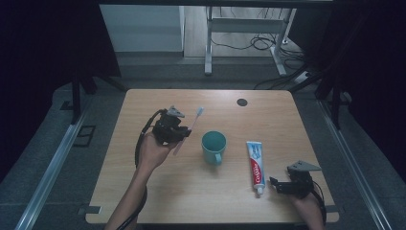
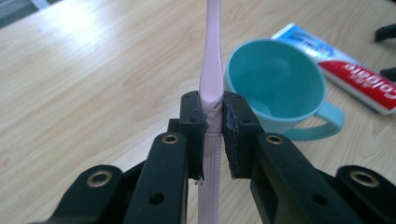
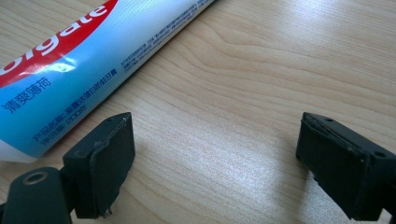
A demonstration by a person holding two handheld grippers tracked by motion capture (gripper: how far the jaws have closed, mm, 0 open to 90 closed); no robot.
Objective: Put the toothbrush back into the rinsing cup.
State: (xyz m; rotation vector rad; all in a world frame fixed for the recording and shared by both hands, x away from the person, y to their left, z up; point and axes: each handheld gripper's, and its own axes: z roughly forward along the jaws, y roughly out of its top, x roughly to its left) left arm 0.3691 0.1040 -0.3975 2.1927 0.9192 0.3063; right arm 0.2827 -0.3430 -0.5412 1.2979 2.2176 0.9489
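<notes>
Black jaws of left gripper [image 2: 214,123] clamp pink toothbrush [image 2: 211,70].

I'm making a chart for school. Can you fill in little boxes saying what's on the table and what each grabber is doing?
left gripper: shut on the pink toothbrush, lifted off the table
right gripper: open, holding nothing, beside the toothpaste tube
cup: teal, upright, mid-table
toothpaste tube: lying flat, right of the cup
table: light wood

Left gripper [image 1: 184,133] grips a pink toothbrush [image 1: 191,125] beside the teal cup [image 1: 213,146]; toothpaste [image 1: 256,165] lies right.
</notes>
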